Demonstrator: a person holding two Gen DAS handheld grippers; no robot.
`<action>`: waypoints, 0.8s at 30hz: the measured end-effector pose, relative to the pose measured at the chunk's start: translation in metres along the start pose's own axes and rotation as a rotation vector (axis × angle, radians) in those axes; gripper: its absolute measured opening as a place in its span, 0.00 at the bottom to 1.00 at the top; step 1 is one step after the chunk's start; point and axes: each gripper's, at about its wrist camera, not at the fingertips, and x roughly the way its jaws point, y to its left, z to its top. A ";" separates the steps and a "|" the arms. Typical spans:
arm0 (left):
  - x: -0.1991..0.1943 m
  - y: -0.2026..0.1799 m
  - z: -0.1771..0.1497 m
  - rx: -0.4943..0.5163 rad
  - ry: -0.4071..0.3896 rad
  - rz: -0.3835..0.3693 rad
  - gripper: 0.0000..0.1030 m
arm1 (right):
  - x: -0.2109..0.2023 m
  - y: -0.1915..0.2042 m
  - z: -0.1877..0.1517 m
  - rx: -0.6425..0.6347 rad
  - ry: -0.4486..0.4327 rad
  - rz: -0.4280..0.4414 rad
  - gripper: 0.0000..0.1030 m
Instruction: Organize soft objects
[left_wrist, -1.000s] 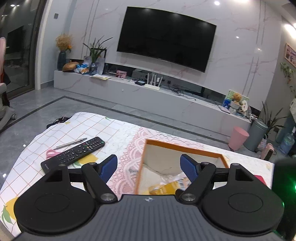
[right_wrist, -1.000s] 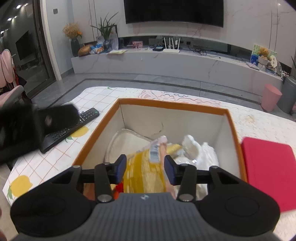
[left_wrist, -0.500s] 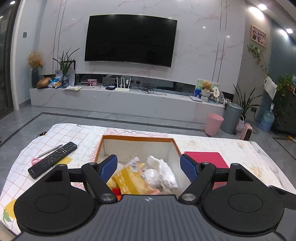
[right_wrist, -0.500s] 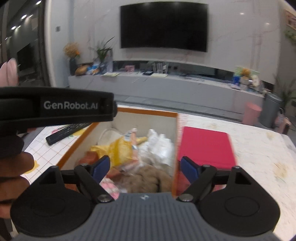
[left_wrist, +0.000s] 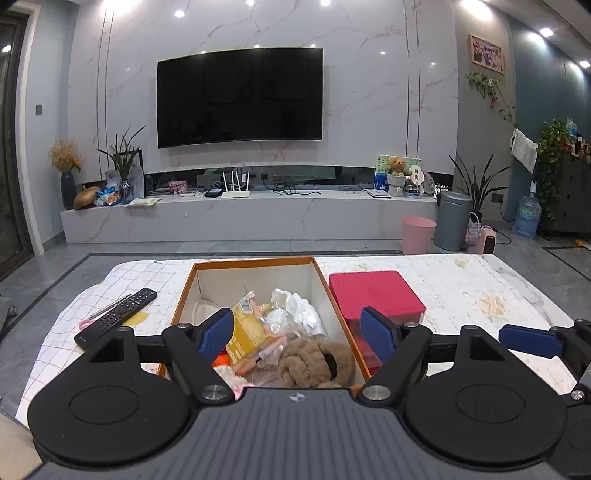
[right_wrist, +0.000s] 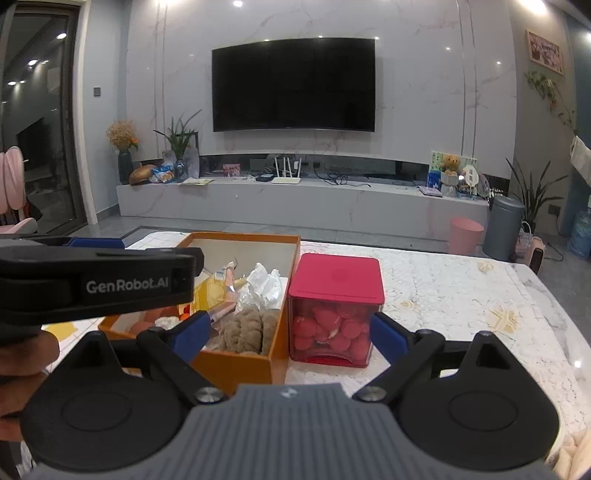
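Your right gripper (right_wrist: 290, 336), with its blue-padded black fingers, stands wide and empty; its jaws have just been opening, and nothing sits between the pads. It hangs in front of the near end of the orange-rimmed open cardboard box (right_wrist: 236, 363) and the red-lidded clear plastic cube full of red pieces (right_wrist: 334, 314), which stands just beside the box on its right. Your left gripper (left_wrist: 297, 332) is also spread wide with nothing in it, poised over the near end of the box (left_wrist: 186, 291). The soft things are already inside: a brown knotted plush rope toy (left_wrist: 314, 360) at the near end, a yellow crinkly packet (left_wrist: 249, 332) in the middle and a crumpled white plastic wrapper (left_wrist: 295, 310) behind it. The sorting looks close to done, so the job in hand seems to be clearing both tools off the box and checking the pile. Draw each gripper back without dipping, since the plush rope rides high against the near wall and a low finger could snag it. Keep the two tools apart; they are close side by side here. Leave the black remote control (left_wrist: 116, 317) on the checked tablecloth (left_wrist: 66, 332) alone, as it is no soft thing. If the rope bulges over the rim, press it down gently with open fingers.
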 end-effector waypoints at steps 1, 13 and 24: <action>-0.003 -0.003 -0.004 0.006 -0.009 0.002 0.89 | -0.005 -0.004 -0.005 0.002 0.002 -0.001 0.90; -0.009 -0.033 -0.044 0.040 -0.028 0.008 0.89 | -0.018 -0.024 -0.055 0.057 -0.013 0.015 0.92; -0.002 -0.038 -0.066 0.033 0.005 0.013 0.90 | -0.013 -0.037 -0.071 0.079 -0.017 0.036 0.92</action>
